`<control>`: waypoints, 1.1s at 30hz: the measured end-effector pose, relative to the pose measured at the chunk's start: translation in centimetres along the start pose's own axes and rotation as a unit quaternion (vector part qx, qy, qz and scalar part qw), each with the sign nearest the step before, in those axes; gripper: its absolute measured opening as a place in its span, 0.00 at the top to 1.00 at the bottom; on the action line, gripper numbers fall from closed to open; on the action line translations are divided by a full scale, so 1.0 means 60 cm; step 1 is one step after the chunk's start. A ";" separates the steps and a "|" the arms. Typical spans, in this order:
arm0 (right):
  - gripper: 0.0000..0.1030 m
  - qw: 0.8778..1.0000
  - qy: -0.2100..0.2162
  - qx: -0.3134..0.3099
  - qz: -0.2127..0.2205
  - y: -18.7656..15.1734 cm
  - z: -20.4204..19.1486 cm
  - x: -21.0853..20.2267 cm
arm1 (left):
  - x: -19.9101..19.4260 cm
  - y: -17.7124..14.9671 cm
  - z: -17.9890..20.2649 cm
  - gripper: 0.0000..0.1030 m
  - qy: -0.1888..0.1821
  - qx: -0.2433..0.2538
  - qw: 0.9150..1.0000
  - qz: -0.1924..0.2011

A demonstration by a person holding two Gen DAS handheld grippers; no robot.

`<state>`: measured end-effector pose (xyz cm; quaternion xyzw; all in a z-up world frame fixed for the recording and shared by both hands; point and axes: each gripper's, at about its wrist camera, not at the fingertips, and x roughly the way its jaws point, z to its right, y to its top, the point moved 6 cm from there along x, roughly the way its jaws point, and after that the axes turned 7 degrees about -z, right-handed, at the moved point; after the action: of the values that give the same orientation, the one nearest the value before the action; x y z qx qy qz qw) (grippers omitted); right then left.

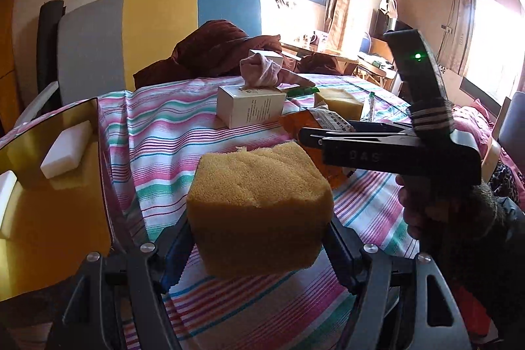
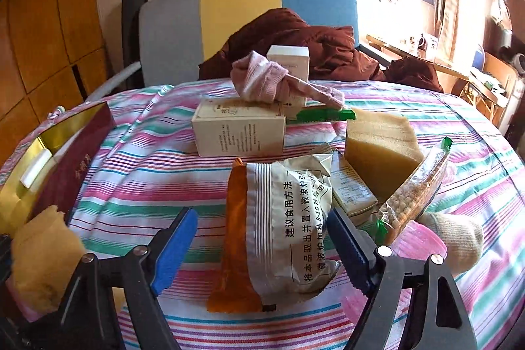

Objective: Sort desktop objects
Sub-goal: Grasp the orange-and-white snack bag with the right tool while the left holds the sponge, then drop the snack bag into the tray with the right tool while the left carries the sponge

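My left gripper is shut on a yellow sponge block, held above the striped tablecloth; the same sponge shows at the far left of the right wrist view. My right gripper is open, its blue pads standing either side of an orange and white snack packet that lies on the cloth. In the left wrist view the right gripper shows side-on, held by a hand, over that packet.
A dark red box with a gold inside holds white blocks at the left. Further back lie a white carton, pink sock, green packet, second sponge, grain packet, small box and cream sock.
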<state>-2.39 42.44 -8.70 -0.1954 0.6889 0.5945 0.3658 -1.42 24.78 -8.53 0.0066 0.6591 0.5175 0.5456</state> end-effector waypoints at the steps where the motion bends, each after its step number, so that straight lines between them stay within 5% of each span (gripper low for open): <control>1: 0.21 1.000 -0.011 -0.002 -0.008 0.003 0.001 0.009 | 0.000 0.000 -0.002 0.28 -0.004 -0.002 1.000 0.002; 5: 0.40 0.999 -0.041 -0.011 -0.017 0.004 0.004 0.021 | 0.002 0.001 -0.004 0.28 -0.013 -0.006 1.000 0.005; 10: 0.41 0.999 -0.048 -0.017 -0.015 0.002 0.007 0.018 | 0.003 0.000 -0.003 0.28 -0.016 -0.008 1.000 0.011; 24: 0.42 0.998 0.057 0.009 0.008 0.005 -0.026 -0.041 | -0.071 0.009 0.000 0.29 -0.027 -0.020 0.998 0.054; 33: 0.42 0.992 0.118 -0.035 0.022 0.027 -0.121 -0.072 | -0.157 -0.004 -0.074 0.29 0.023 -0.066 0.994 0.085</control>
<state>-2.64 35.08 -4.23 -0.2612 0.7100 0.5993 0.2618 -0.70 16.30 -2.55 0.0150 0.6331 0.6044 0.4834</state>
